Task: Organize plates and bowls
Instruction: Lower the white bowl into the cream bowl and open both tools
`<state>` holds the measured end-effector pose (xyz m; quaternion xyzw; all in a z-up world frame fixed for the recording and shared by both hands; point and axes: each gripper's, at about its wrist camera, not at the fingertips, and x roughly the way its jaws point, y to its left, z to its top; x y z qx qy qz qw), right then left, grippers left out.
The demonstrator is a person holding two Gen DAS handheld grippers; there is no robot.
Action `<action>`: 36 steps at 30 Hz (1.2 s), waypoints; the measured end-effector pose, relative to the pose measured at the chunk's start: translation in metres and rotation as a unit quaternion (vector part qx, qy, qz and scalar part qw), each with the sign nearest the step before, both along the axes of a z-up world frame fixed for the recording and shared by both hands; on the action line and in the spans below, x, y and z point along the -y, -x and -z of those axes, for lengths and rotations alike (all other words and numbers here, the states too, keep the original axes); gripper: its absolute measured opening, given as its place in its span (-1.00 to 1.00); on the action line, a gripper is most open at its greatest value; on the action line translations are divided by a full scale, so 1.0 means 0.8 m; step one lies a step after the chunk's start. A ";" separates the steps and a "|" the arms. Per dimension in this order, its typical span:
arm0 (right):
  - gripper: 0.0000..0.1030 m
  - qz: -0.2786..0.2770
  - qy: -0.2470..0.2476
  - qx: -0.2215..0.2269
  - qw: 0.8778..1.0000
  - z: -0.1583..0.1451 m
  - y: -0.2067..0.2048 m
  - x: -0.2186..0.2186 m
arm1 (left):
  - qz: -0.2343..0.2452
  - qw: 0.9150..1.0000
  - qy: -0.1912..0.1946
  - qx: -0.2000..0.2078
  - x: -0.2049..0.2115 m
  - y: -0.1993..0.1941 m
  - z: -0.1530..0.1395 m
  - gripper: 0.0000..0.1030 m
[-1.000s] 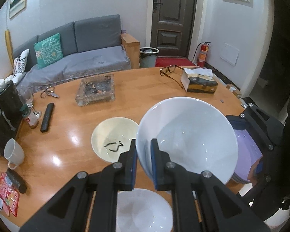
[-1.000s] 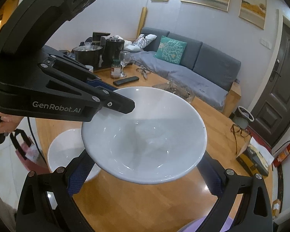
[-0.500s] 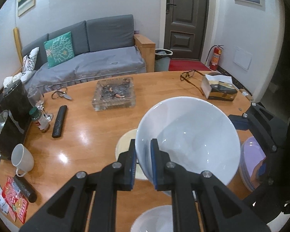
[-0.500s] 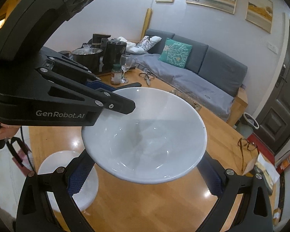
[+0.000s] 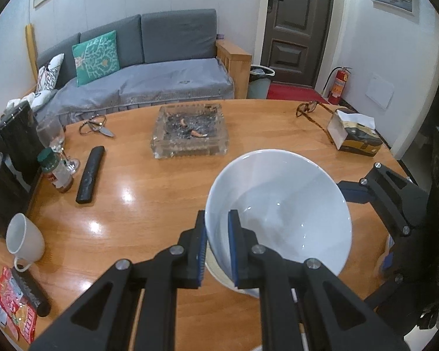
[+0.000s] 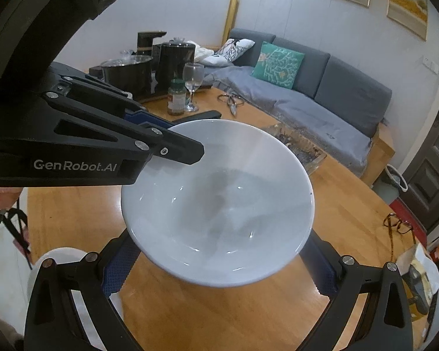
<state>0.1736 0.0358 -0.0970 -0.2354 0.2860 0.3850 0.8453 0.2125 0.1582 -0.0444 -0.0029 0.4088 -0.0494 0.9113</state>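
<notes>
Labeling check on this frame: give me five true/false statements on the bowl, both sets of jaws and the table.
1. The left gripper has its jaws clamped on the rim of the white bowl. True.
2. The right gripper holds a mug. False: its jaws straddle the same white bowl.
3. The white bowl is full of soup. False: it is empty.
4. A glass ashtray sits on the wooden table. True.
5. The eyeglasses lie inside the bowl. False: they lie on the table by the tissue box.

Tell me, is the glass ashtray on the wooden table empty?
No, the square glass ashtray on the round wooden table holds ash and cigarette butts.
</notes>
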 end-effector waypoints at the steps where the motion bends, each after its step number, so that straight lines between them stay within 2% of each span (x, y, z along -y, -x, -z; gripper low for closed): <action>1: 0.90 0.001 0.001 -0.002 1.000 0.004 -0.003 -0.002 | -0.001 1.000 0.000 -0.003 -0.001 -0.004 0.005 -0.82; 12: 0.90 -0.002 -0.003 -0.033 0.999 0.034 -0.020 -0.013 | -0.009 1.000 0.004 -0.021 -0.012 -0.016 0.035 -0.82; 24: 0.90 -0.004 0.004 -0.049 0.999 0.046 -0.025 -0.016 | -0.009 0.999 0.006 -0.034 -0.015 -0.020 0.051 -0.82; 36: 0.90 0.001 -0.009 -0.078 0.997 0.049 -0.033 -0.011 | -0.008 0.999 0.013 -0.045 -0.019 -0.025 0.064 -0.78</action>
